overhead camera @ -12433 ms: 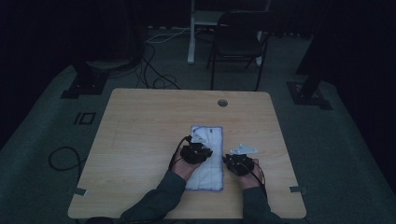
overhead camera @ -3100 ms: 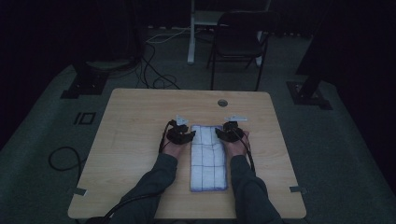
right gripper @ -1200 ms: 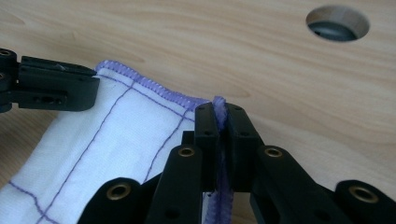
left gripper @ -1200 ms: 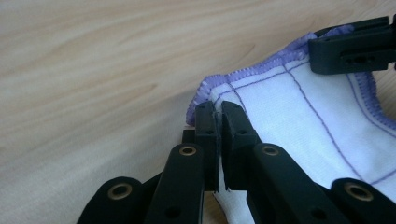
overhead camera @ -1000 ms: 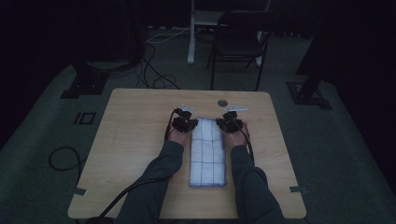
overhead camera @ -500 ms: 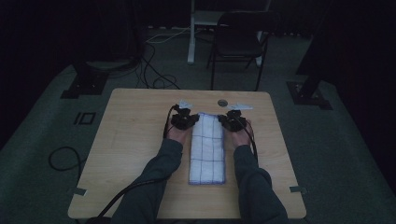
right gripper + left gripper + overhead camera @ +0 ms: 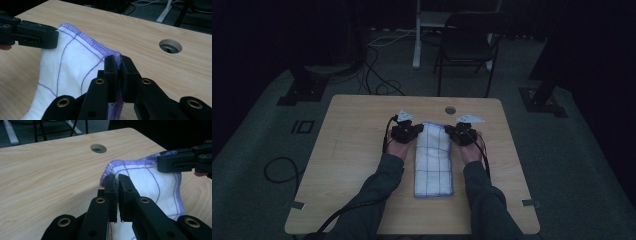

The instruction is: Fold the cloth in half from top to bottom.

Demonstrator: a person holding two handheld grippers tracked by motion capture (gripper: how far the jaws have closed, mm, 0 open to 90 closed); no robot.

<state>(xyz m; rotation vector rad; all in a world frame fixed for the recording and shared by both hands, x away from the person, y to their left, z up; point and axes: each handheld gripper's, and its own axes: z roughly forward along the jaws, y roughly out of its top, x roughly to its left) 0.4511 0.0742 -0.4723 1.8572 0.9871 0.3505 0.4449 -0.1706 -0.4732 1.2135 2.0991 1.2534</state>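
The folded cloth (image 7: 433,159) lies mid-worktop (image 7: 352,150), its long axis running from near to far. Its two far corners are pinched and raised slightly: the far-left one is gripped in the clenched left claw (image 7: 116,182), the far-right one in the clenched right claw (image 7: 117,63). A fold toward the near edge seems prepared.
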